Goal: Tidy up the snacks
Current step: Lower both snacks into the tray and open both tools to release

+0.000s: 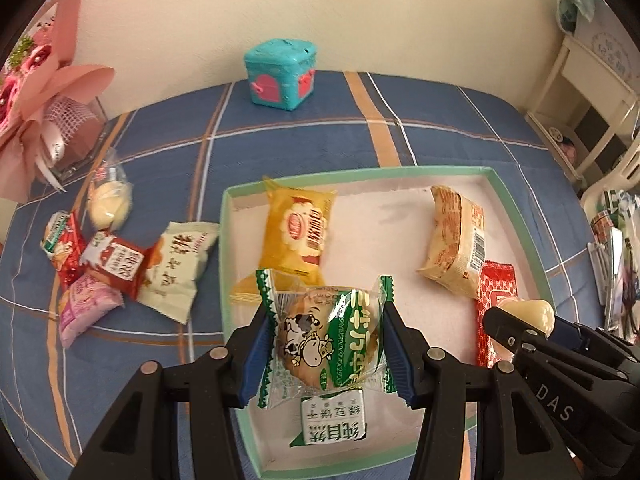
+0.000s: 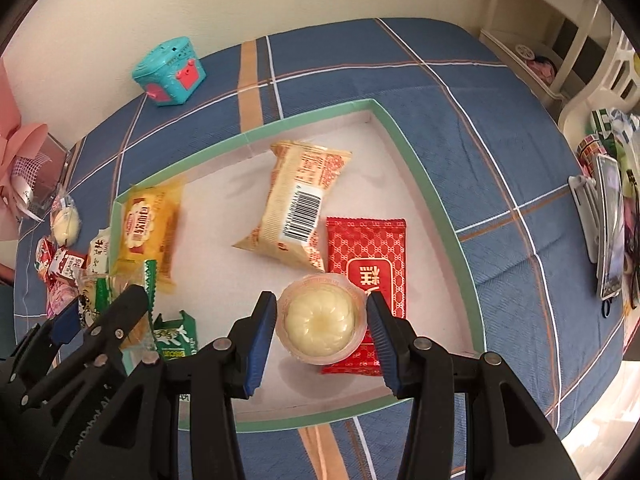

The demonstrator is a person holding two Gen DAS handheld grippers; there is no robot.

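In the left wrist view, the left gripper (image 1: 326,344) pinches the green cow-print cookie packet (image 1: 326,340) by its crimped ends, long axis crosswise between the fingers, held above the near-left part of the green-rimmed tray (image 1: 516,216). In the right wrist view, the right gripper (image 2: 322,322) clamps the round pale pastry cup (image 2: 320,318), which has no long axis, directly over the red packet (image 2: 366,256) in the tray's near-right corner, so the next move for each is probably straight down.

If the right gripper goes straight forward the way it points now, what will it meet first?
Probably the red packet lying in the green-rimmed tray: the right gripper, shut on the jelly cup, points down at it. Depth is unclear.
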